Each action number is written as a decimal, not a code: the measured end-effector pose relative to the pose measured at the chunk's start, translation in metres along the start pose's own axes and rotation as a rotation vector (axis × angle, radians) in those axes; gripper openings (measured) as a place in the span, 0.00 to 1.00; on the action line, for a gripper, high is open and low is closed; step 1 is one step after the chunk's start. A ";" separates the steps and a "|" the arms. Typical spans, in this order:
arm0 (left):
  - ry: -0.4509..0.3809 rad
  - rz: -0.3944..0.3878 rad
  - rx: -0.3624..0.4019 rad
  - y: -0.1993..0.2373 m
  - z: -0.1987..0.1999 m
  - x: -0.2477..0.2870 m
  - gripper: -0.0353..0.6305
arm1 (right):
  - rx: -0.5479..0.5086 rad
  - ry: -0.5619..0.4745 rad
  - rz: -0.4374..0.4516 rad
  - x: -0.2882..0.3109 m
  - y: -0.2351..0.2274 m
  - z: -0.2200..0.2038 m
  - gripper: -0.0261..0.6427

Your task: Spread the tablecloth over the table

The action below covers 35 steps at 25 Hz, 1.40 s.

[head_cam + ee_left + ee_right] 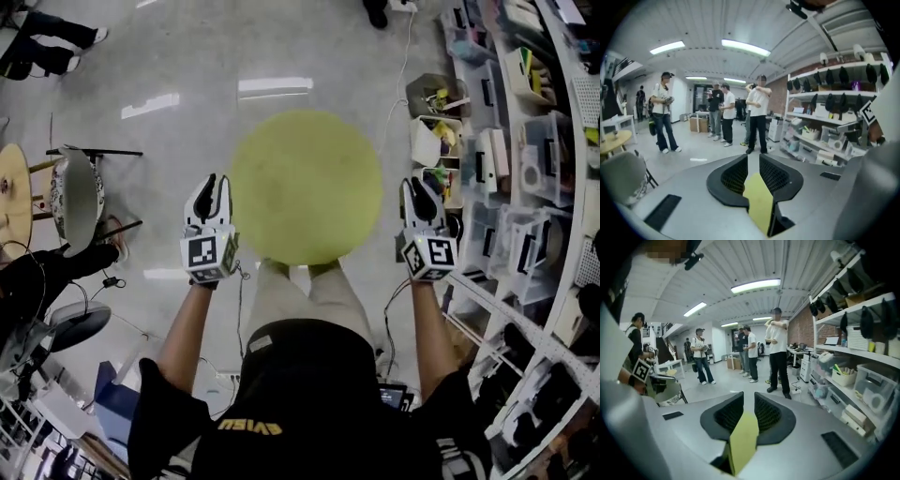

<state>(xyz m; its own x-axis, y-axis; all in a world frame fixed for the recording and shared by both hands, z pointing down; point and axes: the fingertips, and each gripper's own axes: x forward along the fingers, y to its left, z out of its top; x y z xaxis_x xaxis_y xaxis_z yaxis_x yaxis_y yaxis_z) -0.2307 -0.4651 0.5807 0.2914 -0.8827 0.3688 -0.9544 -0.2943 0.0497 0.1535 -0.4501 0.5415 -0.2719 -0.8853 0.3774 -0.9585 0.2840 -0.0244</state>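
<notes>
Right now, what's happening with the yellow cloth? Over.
Left gripper and right gripper both shut on tablecloth edge. It spreads round between them; table unseen beneath. Shelves close on the right. Over.

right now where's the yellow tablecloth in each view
Head view: the tablecloth is a round yellow shape at centre, between the two hands.
Left gripper view: tablecloth at bottom centre, a yellow strip pinched between the fingers of the left gripper.
Right gripper view: tablecloth at bottom centre, a strip pinched between the fingers of the right gripper.
Shared landmark: the shelving rack, on the right in all three.
</notes>
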 end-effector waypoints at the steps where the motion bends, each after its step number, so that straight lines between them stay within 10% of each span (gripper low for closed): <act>1: -0.032 0.008 -0.040 -0.012 0.000 -0.031 0.18 | 0.025 -0.015 -0.011 -0.035 0.011 -0.002 0.13; 20: -0.219 0.105 -0.037 -0.214 -0.001 -0.381 0.09 | 0.018 -0.206 0.165 -0.371 0.111 -0.049 0.04; 35: -0.316 0.033 0.078 -0.197 0.019 -0.451 0.08 | -0.053 -0.250 0.099 -0.424 0.194 -0.028 0.04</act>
<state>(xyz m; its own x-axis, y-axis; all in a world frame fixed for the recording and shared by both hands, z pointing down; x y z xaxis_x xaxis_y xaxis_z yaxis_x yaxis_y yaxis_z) -0.1723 -0.0163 0.3871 0.2780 -0.9586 0.0622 -0.9593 -0.2804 -0.0330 0.0855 -0.0094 0.4025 -0.3830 -0.9138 0.1352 -0.9222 0.3867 0.0014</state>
